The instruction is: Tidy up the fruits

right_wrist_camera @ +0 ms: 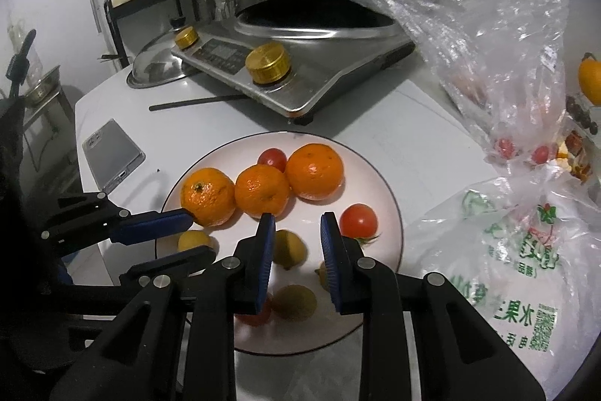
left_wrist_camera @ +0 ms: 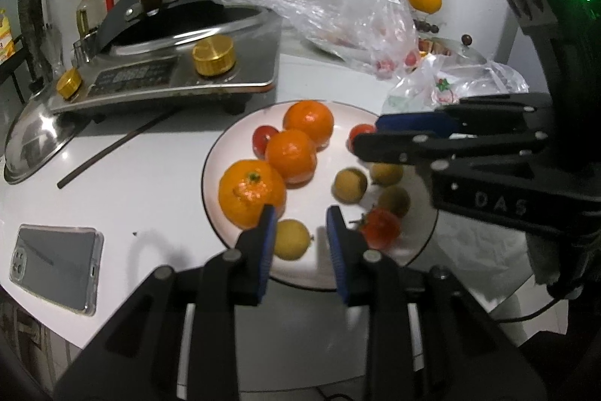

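A white plate (left_wrist_camera: 225, 220) (right_wrist_camera: 379, 168) holds three oranges (left_wrist_camera: 291, 156) (right_wrist_camera: 263, 189), several small red tomatoes (left_wrist_camera: 381, 228) (right_wrist_camera: 358, 220) and several small yellow-green fruits (left_wrist_camera: 349, 185) (right_wrist_camera: 289, 248). My left gripper (left_wrist_camera: 300, 224) is open and empty above the plate's near edge, with a yellow fruit (left_wrist_camera: 291, 239) just beside its left finger. It also shows in the right wrist view (right_wrist_camera: 180, 239). My right gripper (right_wrist_camera: 296, 232) is open and empty over the plate's middle. It shows in the left wrist view (left_wrist_camera: 370, 134) reaching in from the right.
An induction cooker with a wok (left_wrist_camera: 169, 62) (right_wrist_camera: 300, 62) stands behind the plate. A chopstick (left_wrist_camera: 116, 147) and a phone (left_wrist_camera: 56, 265) (right_wrist_camera: 112, 153) lie left. Plastic bags (left_wrist_camera: 349, 2) (right_wrist_camera: 507, 250) with more fruit lie right. A steel lid (left_wrist_camera: 33, 141) sits far left.
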`<state>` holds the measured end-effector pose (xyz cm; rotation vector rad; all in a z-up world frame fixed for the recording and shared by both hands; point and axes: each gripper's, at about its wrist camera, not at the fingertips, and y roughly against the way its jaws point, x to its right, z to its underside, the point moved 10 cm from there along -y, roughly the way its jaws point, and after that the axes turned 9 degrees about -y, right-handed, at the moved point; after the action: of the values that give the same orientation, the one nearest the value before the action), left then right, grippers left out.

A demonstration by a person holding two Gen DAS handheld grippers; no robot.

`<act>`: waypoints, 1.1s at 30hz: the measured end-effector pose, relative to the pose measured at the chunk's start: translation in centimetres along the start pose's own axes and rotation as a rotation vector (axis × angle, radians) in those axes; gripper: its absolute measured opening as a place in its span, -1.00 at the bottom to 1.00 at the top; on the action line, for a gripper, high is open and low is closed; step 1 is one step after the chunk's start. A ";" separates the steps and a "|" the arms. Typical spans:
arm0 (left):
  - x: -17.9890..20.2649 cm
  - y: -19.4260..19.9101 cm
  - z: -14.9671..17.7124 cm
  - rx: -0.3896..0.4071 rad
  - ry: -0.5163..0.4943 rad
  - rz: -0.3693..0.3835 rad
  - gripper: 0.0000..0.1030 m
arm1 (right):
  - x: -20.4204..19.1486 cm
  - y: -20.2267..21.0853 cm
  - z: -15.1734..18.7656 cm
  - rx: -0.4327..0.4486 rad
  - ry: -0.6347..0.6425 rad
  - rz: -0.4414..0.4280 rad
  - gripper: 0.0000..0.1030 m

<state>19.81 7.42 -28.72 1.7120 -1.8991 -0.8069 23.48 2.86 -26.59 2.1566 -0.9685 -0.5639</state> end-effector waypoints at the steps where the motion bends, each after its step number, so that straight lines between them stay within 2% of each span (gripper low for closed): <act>1: 0.1 0.2 -0.1 0.004 -0.002 -0.003 -0.44 | 0.1 0.3 0.0 0.005 -0.003 0.004 -0.48; 15: 3.2 4.2 -0.6 0.059 -0.037 -0.008 -0.41 | 1.4 6.9 2.1 0.089 -0.038 0.086 -0.45; 16: 3.5 4.6 -0.6 0.065 -0.045 -0.010 -0.37 | 1.5 7.5 2.3 0.095 -0.041 0.093 -0.45; 18: 4.2 5.3 -0.6 0.076 -0.050 -0.010 -0.04 | 1.7 8.9 2.6 0.114 -0.049 0.110 -0.39; 19: 4.5 5.9 -0.7 0.090 -0.048 -0.009 0.17 | 1.8 9.4 2.8 0.123 -0.054 0.118 -0.24; 20: 4.7 6.3 -0.8 0.102 -0.047 -0.009 0.22 | 1.9 10.1 2.9 0.132 -0.059 0.123 -0.20; 29: 7.6 10.7 -2.2 0.190 -0.088 -0.001 0.25 | 2.2 16.3 4.8 0.220 -0.096 0.188 -0.19; 30: 8.0 11.4 -2.5 0.209 -0.092 0.001 0.31 | 2.2 17.2 5.0 0.232 -0.100 0.198 -0.19; 32: 8.7 13.1 -3.4 0.259 -0.090 0.008 0.58 | 2.2 18.8 5.2 0.255 -0.103 0.215 -0.18; 33: 8.9 13.8 -3.6 0.273 -0.087 0.008 0.62 | 2.1 19.4 5.3 0.265 -0.103 0.223 -0.17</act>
<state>11.16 -1.06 -17.08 1.8519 -2.1562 -0.6516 12.37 -10.27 -15.91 2.2245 -1.3868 -0.4623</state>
